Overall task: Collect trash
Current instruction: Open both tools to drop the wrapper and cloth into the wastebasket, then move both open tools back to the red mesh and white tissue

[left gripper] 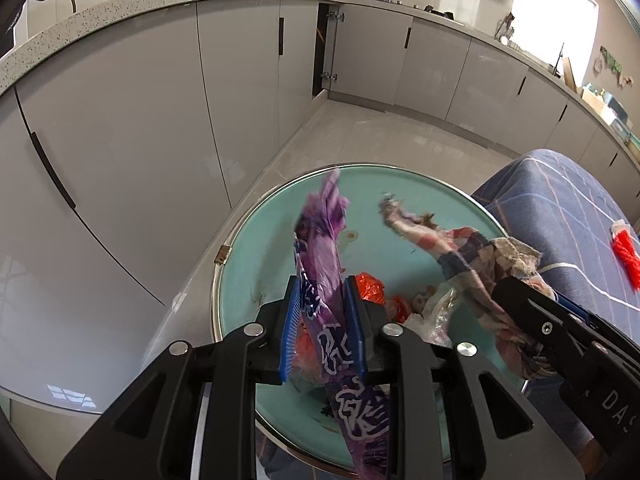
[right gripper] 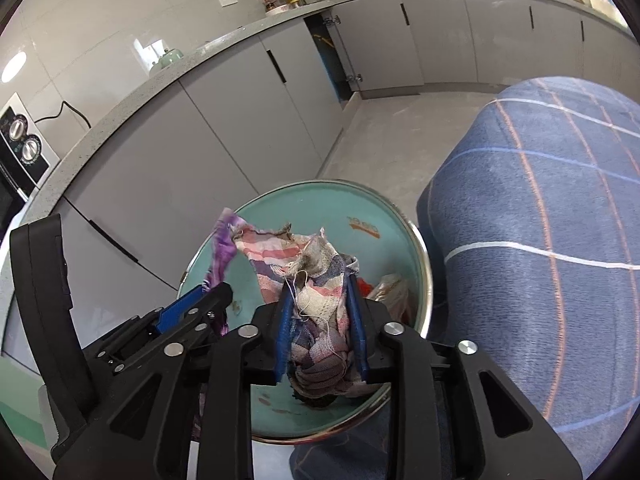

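My left gripper [left gripper: 322,292] is shut on a purple plastic wrapper [left gripper: 324,232] and holds it over the round teal bin [left gripper: 280,248]. My right gripper [right gripper: 320,292] is shut on a frayed striped cloth rag [right gripper: 316,280] over the same bin [right gripper: 360,208]. The rag also shows in the left wrist view [left gripper: 472,256], and the purple wrapper in the right wrist view [right gripper: 222,248]. Orange wrappers [left gripper: 370,286] and a clear plastic bag [left gripper: 434,312] lie inside the bin.
A blue plaid cloth surface [right gripper: 540,240] stands right beside the bin, with a red item [left gripper: 626,252] on it. Grey kitchen cabinets [left gripper: 140,120] curve along the left and back; one door [left gripper: 324,48] is ajar. The floor [left gripper: 380,136] lies beyond the bin.
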Motion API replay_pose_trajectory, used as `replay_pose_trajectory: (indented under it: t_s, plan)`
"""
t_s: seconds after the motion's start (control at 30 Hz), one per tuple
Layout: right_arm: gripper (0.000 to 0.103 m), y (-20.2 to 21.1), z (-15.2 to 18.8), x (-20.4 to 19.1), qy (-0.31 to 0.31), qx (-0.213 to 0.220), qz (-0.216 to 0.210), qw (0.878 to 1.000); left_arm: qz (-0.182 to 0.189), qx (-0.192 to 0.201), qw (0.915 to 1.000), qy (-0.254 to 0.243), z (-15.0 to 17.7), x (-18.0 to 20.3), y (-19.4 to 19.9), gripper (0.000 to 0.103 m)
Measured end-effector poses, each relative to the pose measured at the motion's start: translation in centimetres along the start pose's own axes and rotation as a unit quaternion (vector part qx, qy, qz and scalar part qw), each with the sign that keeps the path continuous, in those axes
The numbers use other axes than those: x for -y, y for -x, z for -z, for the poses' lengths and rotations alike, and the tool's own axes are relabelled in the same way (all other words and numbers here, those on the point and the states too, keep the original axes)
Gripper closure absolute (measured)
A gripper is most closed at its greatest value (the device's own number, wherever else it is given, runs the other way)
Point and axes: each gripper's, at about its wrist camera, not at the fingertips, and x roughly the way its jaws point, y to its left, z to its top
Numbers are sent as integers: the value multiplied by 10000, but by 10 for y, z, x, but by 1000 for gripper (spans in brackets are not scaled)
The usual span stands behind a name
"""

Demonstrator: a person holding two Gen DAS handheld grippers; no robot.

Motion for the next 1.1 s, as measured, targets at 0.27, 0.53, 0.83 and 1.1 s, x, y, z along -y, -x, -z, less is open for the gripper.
replay_pose_trajectory:
  t_s: [0.27, 0.53, 0.83, 1.1]
  plan:
    - [66, 23, -3, 10, -89, 366, -130, 9992, -190, 229, 9995, -45, -1, 6, 13, 30]
    - [56, 63, 3, 19, 40, 861, 43, 9963, -380, 664, 9971, -1, -4, 18, 42, 7]
    - [46, 88, 7, 43, -56, 1034, 238, 9943, -403, 756, 9963, -77, 3, 34, 61, 6]
    - [40, 105, 15, 63, -119, 991, 388, 9943, -372, 673, 9969, -187, 12, 53, 71, 6]
